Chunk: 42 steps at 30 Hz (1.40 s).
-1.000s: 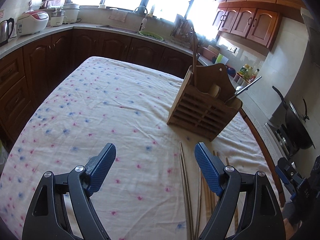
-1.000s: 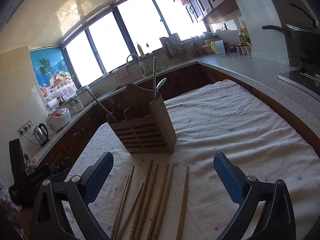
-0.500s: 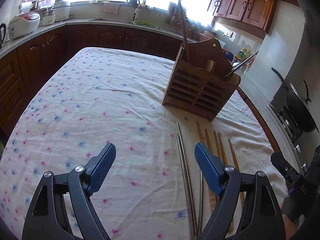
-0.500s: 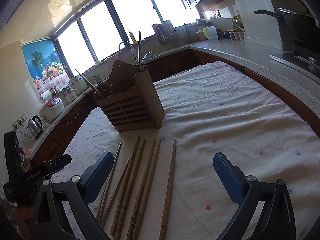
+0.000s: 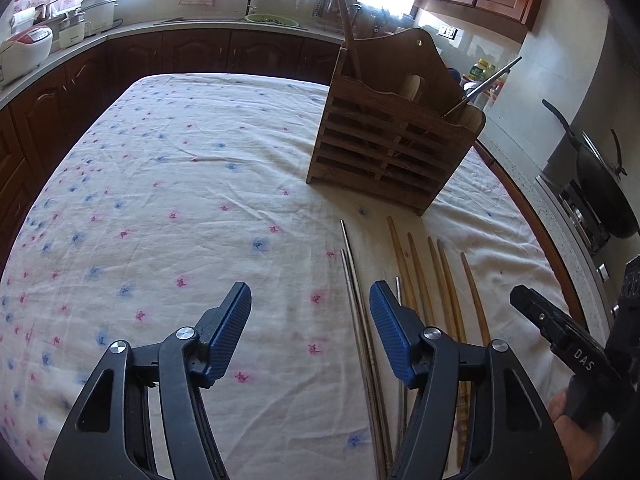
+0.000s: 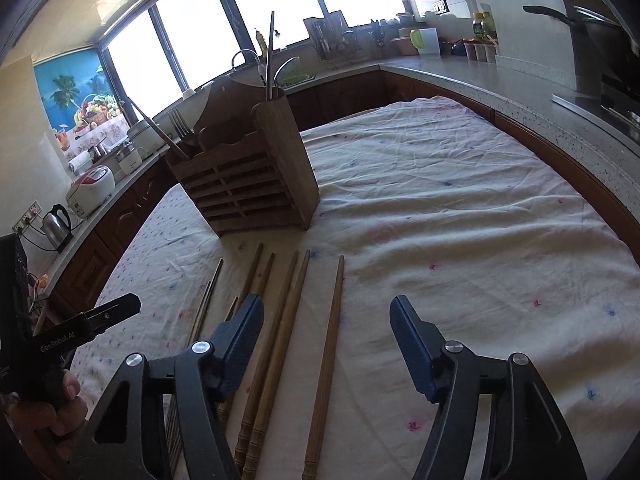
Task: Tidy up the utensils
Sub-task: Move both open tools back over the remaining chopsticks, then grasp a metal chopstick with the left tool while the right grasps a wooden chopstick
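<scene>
Left gripper (image 5: pixel 310 330): fingers just narrowed, empty, metal chopsticks (image 5: pixel 362 320) between.
Right gripper (image 6: pixel 326 344): narrowed, empty, straddling wooden chopstick (image 6: pixel 328 356).
Holder (image 6: pixel 256 172): frame centre, nearer now.
Meaning: pickup likely imminent.

The near ends of the metal chopsticks (image 5: pixel 362 328) and the wooden chopsticks (image 5: pixel 444 284) run behind the left gripper (image 5: pixel 310 320) or off the bottom edge. In the right wrist view, the right gripper's (image 6: pixel 326 342) left finger (image 6: pixel 240 340) covers part of two wooden chopsticks. The holder's (image 6: pixel 248 184) compartments hide the lower ends of the fork (image 6: pixel 179 122), ladle (image 6: pixel 274 60) and stick (image 6: pixel 158 128). The far rim of the surface (image 6: pixel 460 184) is cut by the holder. Only part of a hand (image 5: pixel 568 428) shows at the frame corner. Countertop jars (image 6: pixel 482 24) are too small to identify.
</scene>
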Each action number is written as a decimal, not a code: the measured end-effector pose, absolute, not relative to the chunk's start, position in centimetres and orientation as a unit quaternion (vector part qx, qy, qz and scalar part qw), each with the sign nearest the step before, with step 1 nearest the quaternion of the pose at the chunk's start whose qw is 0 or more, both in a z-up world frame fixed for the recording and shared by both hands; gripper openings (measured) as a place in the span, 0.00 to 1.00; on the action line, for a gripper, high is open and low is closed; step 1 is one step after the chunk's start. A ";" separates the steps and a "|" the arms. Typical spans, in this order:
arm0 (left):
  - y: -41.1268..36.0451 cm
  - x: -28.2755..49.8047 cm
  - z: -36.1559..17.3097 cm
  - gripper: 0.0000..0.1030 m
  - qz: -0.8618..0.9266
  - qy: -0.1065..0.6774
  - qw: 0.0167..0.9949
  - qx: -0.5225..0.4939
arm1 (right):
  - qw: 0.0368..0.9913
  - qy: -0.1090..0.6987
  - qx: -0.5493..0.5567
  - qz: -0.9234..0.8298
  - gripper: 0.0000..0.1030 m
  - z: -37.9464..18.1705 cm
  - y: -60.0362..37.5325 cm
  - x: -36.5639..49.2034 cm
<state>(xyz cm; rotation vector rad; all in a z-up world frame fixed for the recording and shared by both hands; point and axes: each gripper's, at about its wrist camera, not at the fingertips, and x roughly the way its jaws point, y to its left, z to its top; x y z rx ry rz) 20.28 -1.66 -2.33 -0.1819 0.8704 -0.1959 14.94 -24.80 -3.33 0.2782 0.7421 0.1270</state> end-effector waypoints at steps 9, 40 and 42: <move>-3.6 24.6 -3.2 0.45 -0.128 0.460 0.875 -0.076 | 0.912 0.392 0.113 0.050 0.47 -4.2 -24.7 18.1; -8.6 28.3 -5.7 0.05 -0.150 0.478 0.865 -0.011 | 0.899 0.437 0.020 0.038 0.07 -6.4 -21.9 22.1; -8.2 28.1 -5.5 0.05 -0.155 0.479 0.864 -0.024 | 0.897 0.438 0.043 0.042 0.06 -6.3 -22.4 22.0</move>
